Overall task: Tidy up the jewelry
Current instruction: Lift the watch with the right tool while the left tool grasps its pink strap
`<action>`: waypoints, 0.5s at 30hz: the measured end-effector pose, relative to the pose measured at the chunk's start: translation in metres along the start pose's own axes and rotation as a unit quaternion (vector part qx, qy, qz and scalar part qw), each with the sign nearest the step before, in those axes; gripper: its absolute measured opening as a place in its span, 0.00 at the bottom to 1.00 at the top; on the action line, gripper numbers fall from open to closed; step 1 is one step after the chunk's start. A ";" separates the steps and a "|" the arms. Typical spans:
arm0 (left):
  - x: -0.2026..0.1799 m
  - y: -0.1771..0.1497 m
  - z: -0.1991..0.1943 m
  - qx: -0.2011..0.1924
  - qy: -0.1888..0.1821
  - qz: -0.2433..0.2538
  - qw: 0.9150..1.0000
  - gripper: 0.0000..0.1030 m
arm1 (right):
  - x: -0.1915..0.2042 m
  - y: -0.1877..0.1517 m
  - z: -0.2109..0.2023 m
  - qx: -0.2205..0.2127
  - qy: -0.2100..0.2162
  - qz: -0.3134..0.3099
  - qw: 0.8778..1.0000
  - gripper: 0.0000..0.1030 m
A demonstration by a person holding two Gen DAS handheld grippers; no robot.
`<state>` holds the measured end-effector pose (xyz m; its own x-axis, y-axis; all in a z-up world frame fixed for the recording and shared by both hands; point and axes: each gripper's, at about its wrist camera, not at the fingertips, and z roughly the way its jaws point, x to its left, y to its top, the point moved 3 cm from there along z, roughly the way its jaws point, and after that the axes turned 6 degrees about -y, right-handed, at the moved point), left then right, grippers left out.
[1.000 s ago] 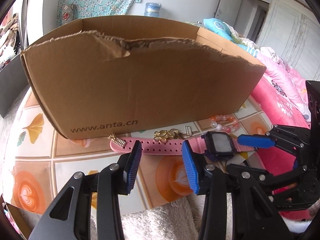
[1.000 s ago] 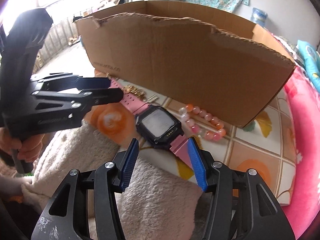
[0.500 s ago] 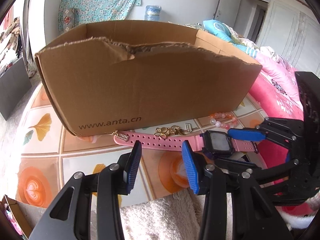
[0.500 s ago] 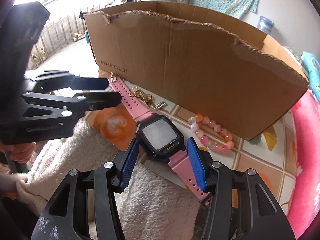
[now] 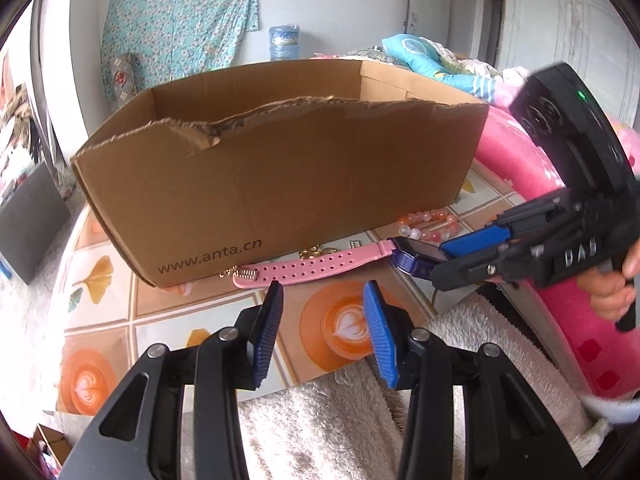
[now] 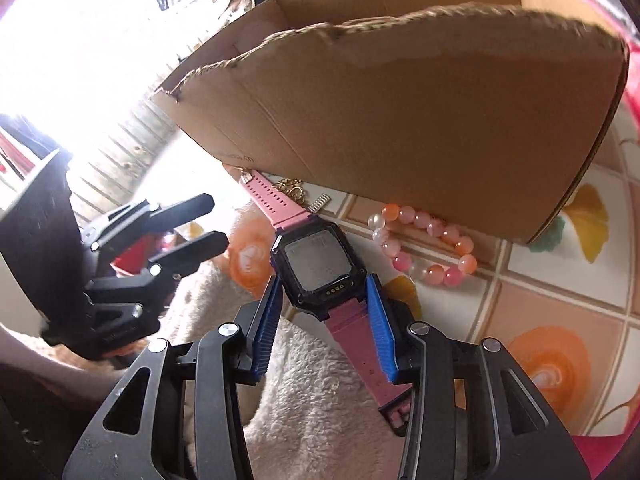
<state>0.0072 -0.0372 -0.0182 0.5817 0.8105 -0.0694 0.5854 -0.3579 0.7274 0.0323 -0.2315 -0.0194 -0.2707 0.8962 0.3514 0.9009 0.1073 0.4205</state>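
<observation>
A: Where does your right tool (image 6: pixel 325 308) stand?

B: Your right tool is down over the watch (image 6: pixel 318 264). Its jaws are closing, with the dark watch case and the near pink strap between the blue pads (image 6: pixel 378 316). I cannot tell whether the pads press on it yet.

A: And your left tool (image 5: pixel 323 320)?

B: Your left tool hangs released, jaws apart and nothing between them, above the patterned bench (image 5: pixel 168 308), nearer to you than the watch's long strap.

A: Where does the watch lie?

B: Just in front of the cardboard box (image 5: pixel 280 184), along its printed wall. The long holed strap runs beside the box; the case lies toward the box's right end, with the short strap over the fluffy white cloth (image 6: pixel 320 380) at the bench edge.

A: What else sits near the box?

B: A gold chain (image 5: pixel 314 252) lies against the box wall behind the strap, with a small silver clasp (image 6: pixel 321 202) next to it. A pink and orange bead bracelet (image 6: pixel 424 244) lies at the foot of the box, right of the watch case.
</observation>
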 end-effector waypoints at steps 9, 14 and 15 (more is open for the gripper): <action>-0.034 0.004 0.020 0.001 0.060 0.134 0.989 0.40 | -0.009 0.006 0.003 0.049 0.059 0.008 0.997 0.37; -0.043 0.006 0.035 0.007 0.072 0.186 0.980 0.40 | -0.012 0.013 0.006 0.065 0.056 -0.019 0.996 0.37; -0.043 0.006 0.037 0.011 0.073 0.192 0.979 0.40 | -0.008 0.017 0.017 0.068 0.055 -0.024 0.996 0.37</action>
<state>0.0062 -0.0916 -0.0364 0.6756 0.6707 0.3062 0.3516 -0.6581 0.6658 0.0556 -0.2296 -0.0289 -0.3430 0.8366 0.4272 0.9218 0.2123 0.3244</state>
